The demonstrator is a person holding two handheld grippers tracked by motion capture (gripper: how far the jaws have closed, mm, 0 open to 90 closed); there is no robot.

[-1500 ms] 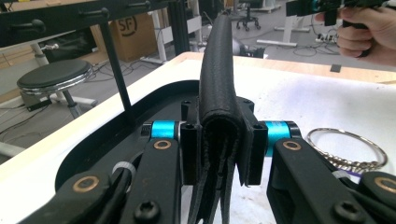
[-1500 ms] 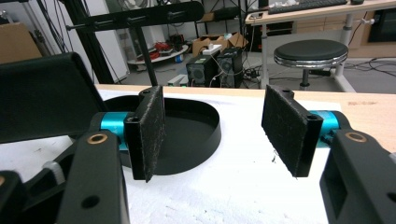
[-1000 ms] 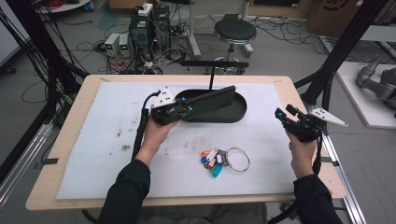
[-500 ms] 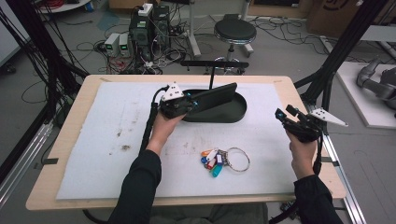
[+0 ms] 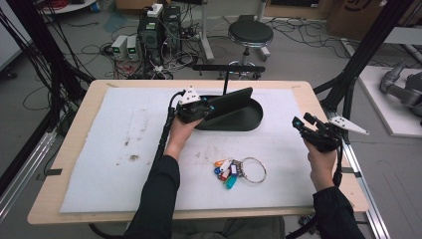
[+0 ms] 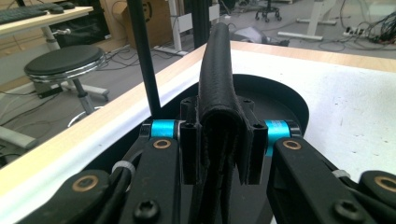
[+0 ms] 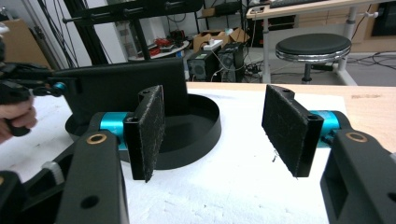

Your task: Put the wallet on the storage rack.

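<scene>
Two grippers are at work, and just one is loaded: the left gripper (image 5: 205, 108) has its pads clamped on the end of a black wallet (image 5: 230, 101) (a folded leather-like thing, seen edge-on between the pads in the left gripper view (image 6: 218, 88)). From that grip the wallet's long axis runs away from the jaws toward the table's right, standing on its long edge over the black oval tray (image 5: 251, 119). Its lower edge looks to be inside the tray's rim, though whether it touches the floor of the tray I cannot tell. Farther out, the right gripper (image 5: 301, 124) hangs near the right edge of the white mat (image 5: 99, 149), jaws wide apart with nothing between them, well apart from the tray. A key ring with coloured tags (image 5: 238, 171) lies on the mat between the two forearms, nearer the right hand.
</scene>
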